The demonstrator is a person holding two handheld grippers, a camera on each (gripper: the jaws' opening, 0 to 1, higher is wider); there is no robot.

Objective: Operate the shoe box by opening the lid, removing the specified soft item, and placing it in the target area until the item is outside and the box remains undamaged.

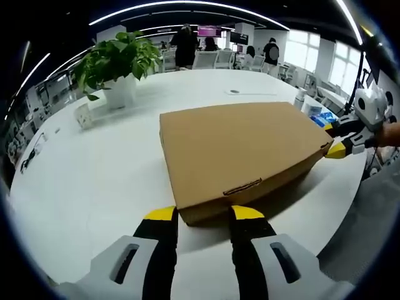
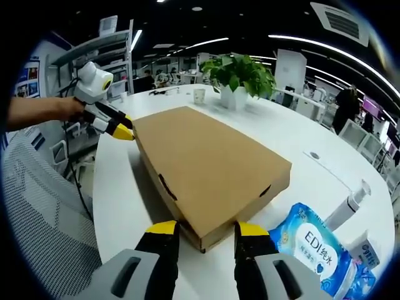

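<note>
Flanking opposite corners of flat cardboard shoe box (image 1: 240,153), both grippers' jaws gape empty.

left gripper (image 1: 204,214) and right gripper (image 2: 207,228), jaws apart, yellow tips forward

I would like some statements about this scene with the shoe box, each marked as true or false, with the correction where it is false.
1. The lid of the shoe box is closed. True.
2. A potted plant stands on the white table. True.
3. The left gripper is clamped shut on the box edge. False: its jaws are apart, at the box's near edge, and they grip nothing.
4. A blue pack of wipes lies on top of the box. False: it lies on the table beside the box.
5. The right gripper is open at a corner of the box. True.
6. The soft item is already on the table. False: the box is shut and no such item is seen outside.
</note>
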